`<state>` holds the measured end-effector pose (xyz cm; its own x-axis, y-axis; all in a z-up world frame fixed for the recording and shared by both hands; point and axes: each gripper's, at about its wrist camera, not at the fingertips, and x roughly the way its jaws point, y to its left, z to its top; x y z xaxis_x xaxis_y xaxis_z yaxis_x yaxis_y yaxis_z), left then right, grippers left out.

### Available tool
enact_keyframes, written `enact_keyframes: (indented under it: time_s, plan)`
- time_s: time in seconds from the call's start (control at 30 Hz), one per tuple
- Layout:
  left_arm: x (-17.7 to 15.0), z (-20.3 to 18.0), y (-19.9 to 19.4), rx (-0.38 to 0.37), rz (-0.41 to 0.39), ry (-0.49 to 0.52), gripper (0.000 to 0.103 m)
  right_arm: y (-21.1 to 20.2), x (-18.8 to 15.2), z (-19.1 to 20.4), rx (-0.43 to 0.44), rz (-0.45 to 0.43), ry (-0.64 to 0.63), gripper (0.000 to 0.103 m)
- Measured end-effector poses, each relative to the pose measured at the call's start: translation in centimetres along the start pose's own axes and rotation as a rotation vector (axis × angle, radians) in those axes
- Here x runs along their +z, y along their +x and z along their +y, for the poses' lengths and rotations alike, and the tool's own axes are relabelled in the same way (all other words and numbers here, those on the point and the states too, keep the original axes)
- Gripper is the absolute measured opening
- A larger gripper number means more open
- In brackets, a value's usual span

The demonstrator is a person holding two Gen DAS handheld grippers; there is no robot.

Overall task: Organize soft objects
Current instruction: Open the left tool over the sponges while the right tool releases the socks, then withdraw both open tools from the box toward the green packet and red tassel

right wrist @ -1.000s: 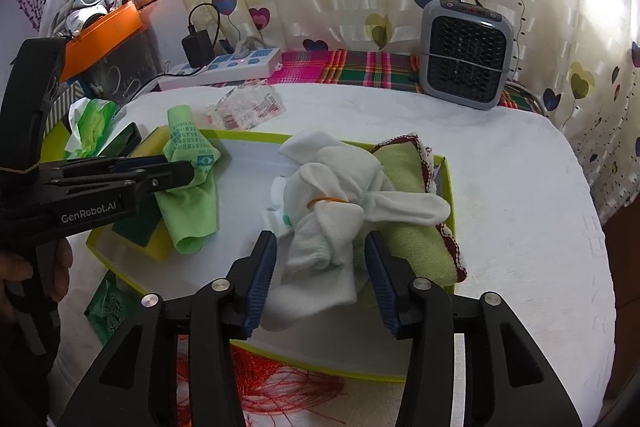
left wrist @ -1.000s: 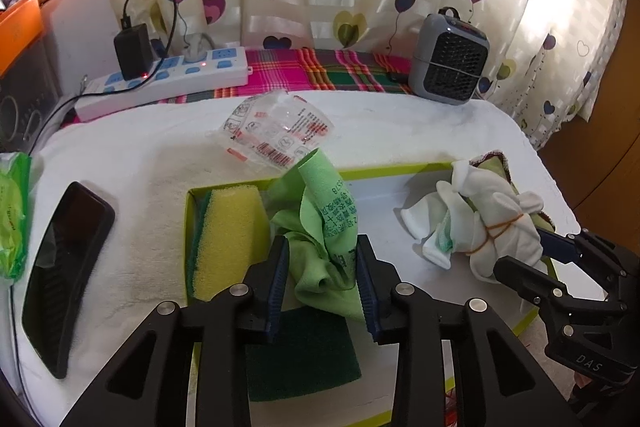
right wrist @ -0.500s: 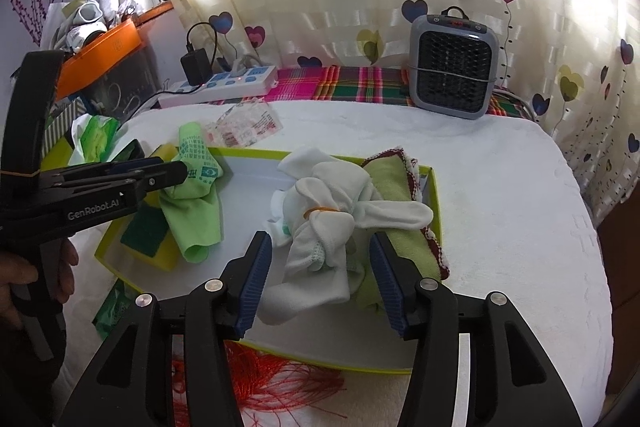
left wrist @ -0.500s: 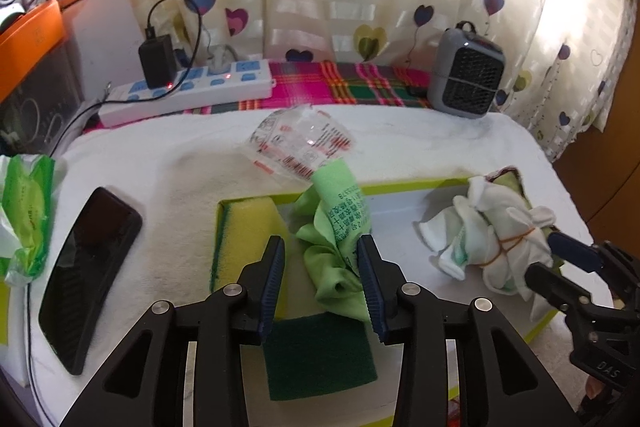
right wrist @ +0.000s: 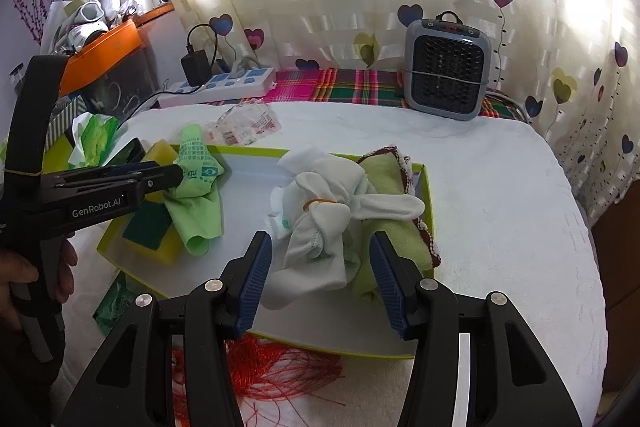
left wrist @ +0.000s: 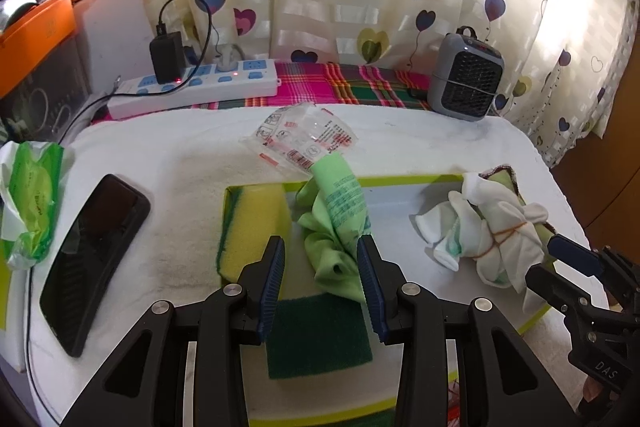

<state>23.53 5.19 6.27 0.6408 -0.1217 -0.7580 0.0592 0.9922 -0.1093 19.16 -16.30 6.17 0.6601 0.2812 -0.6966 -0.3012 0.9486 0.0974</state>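
A green-rimmed tray (left wrist: 400, 180) (right wrist: 427, 195) holds a yellow sponge (left wrist: 252, 223), a dark green scouring pad (left wrist: 318, 335), a crumpled green cloth (left wrist: 338, 223) (right wrist: 198, 199), a white cloth bundle tied with a rubber band (left wrist: 486, 235) (right wrist: 326, 211) and a folded green towel (right wrist: 390, 195). My left gripper (left wrist: 322, 263) is open, its fingers either side of the green cloth. My right gripper (right wrist: 320, 259) is open, its fingers either side of the white bundle.
A black phone (left wrist: 94, 259) and a green wipes pack (left wrist: 32, 203) lie left of the tray. A clear plastic wrapper (left wrist: 304, 139), a power strip (left wrist: 192, 87) and a small grey heater (left wrist: 466, 79) stand behind. Red threads (right wrist: 264, 371) lie at the tray's near edge.
Both grippers have pulled back and up from the tray. Their jaws have opened wider, leaving the green cloth and the white bundle lying in the tray.
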Motion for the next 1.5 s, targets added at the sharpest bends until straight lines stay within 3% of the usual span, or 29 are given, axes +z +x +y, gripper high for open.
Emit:
enact_keyframes:
  time_s: [0.73, 1.5]
  plan:
    - [-3.4, -0.3, -4.7, 0.003, -0.044, 0.011, 0.038, -3.0, -1.7, 1.1, -0.003, -0.043, 0.02, 0.052]
    - [-6.5, 0.3, -6.4, 0.017, -0.061, 0.008, 0.038, -3.6, -3.7, 1.9, 0.005, -0.039, 0.054, 0.052]
